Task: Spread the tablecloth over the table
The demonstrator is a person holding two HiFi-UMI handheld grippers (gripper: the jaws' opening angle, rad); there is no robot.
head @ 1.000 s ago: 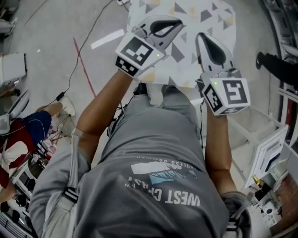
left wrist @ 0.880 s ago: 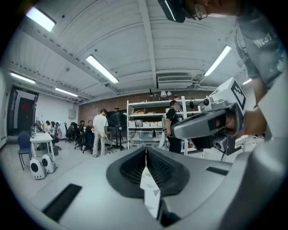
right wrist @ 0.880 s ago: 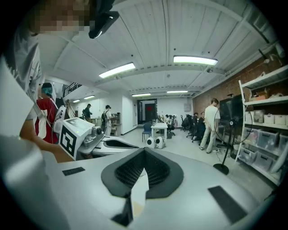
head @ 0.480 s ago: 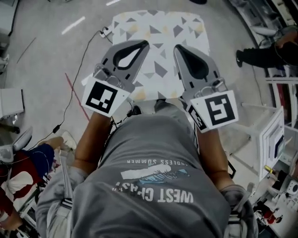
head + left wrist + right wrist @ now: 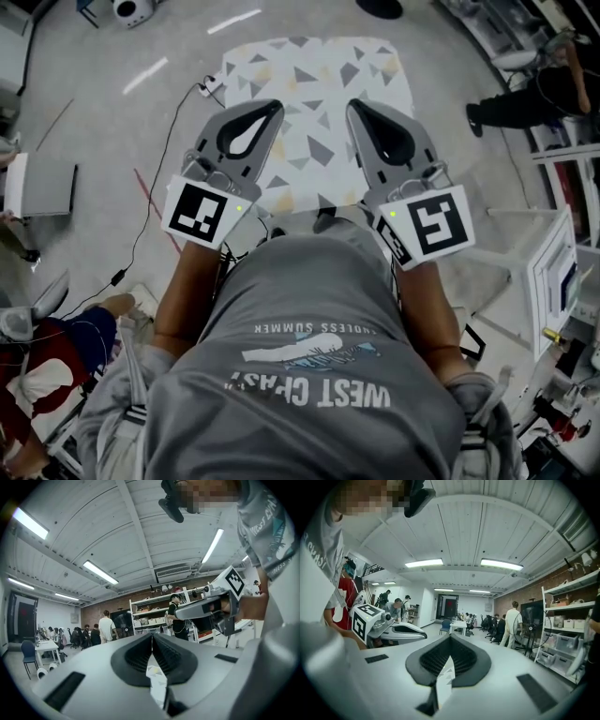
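The tablecloth (image 5: 314, 103), white with grey and tan triangles, hangs out in front of the person, over the floor. In the head view my left gripper (image 5: 265, 109) and right gripper (image 5: 362, 109) sit side by side at the cloth's near edge, pointing away from the body. Both gripper views look up at the ceiling. A strip of the cloth (image 5: 157, 686) is pinched in the shut jaws of the left gripper (image 5: 152, 637). Another strip of cloth (image 5: 445, 681) sits in the shut right gripper (image 5: 450, 639). No table shows under the cloth.
A black cable (image 5: 155, 202) and a red tape line (image 5: 150, 202) run over the grey floor at left. A person in red (image 5: 37, 347) sits at lower left. A white frame (image 5: 553, 272) stands at right. Shelving (image 5: 154, 618) and several people fill the room.
Both grippers have drawn level and closer to the body. More of the cloth now shows beyond them, lying flatter and wider.
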